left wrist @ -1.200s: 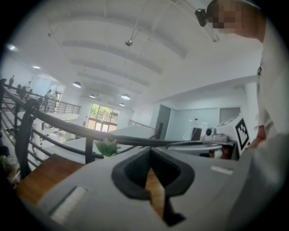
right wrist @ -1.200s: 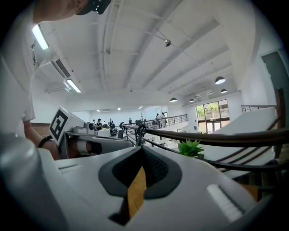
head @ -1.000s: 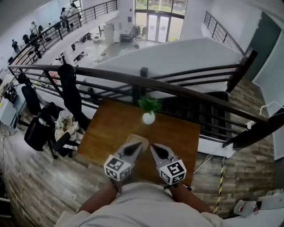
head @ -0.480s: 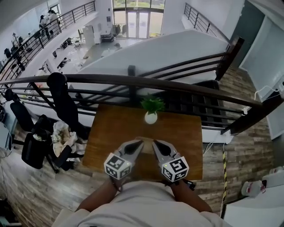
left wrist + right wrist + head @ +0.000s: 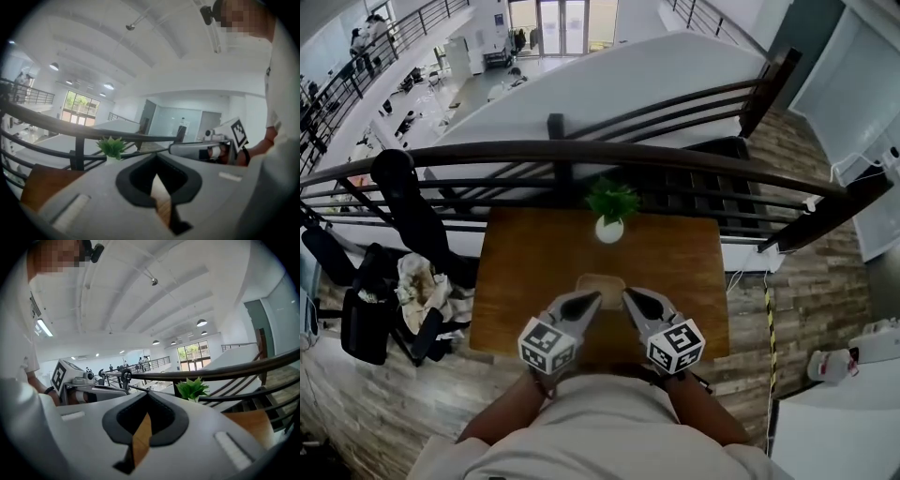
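Just short of the wooden tray on the table, left gripper and right gripper hover with jaws together, empty; a forward nudge might shove it into the plant beyond.

Wooden table with a potted plant and a flat tan board

A green potted plant in a white pot stands at the far edge of a wooden table, just before a black railing. Beside the table, dark office chairs carry crumpled cloth on plank flooring.
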Action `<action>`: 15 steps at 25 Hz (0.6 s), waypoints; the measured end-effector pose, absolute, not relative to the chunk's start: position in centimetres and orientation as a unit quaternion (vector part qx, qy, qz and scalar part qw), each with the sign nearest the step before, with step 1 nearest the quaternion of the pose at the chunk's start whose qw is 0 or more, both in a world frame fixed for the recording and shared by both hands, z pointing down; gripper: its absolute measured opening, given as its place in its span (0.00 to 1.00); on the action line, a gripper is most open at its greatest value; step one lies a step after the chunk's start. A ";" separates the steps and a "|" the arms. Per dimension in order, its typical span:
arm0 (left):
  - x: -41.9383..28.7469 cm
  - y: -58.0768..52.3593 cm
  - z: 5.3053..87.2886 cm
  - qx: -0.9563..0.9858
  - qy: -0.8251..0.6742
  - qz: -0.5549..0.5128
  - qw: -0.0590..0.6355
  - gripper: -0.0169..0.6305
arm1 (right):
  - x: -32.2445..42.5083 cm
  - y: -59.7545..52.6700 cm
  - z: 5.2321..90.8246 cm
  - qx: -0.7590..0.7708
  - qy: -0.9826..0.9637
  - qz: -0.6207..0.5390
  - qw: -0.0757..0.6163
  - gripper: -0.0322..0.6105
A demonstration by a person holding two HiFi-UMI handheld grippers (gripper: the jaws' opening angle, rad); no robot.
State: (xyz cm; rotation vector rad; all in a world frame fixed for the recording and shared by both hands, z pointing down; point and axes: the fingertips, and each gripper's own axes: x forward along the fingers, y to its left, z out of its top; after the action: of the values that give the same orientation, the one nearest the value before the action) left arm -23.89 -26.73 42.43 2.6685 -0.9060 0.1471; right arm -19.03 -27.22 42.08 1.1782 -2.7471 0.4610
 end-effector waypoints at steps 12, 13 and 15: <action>-26.2 -29.1 52.1 0.909 -0.341 0.100 0.217 0.03 | -17.3 -29.8 53.6 0.382 -0.880 0.271 0.080 0.06; -26.1 -29.1 52.8 0.907 -0.343 0.104 0.222 0.03 | -17.1 -29.8 54.4 0.381 -0.878 0.276 0.083 0.06; -25.7 -29.1 54.1 0.904 -0.343 0.113 0.228 0.03 | -16.8 -29.8 55.8 0.378 -0.876 0.285 0.088 0.06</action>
State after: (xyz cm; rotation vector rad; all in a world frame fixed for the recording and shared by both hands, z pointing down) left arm -25.74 -29.15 54.14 2.4914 -0.9437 0.3102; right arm -16.77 -29.79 55.82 1.1268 -2.6082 0.8499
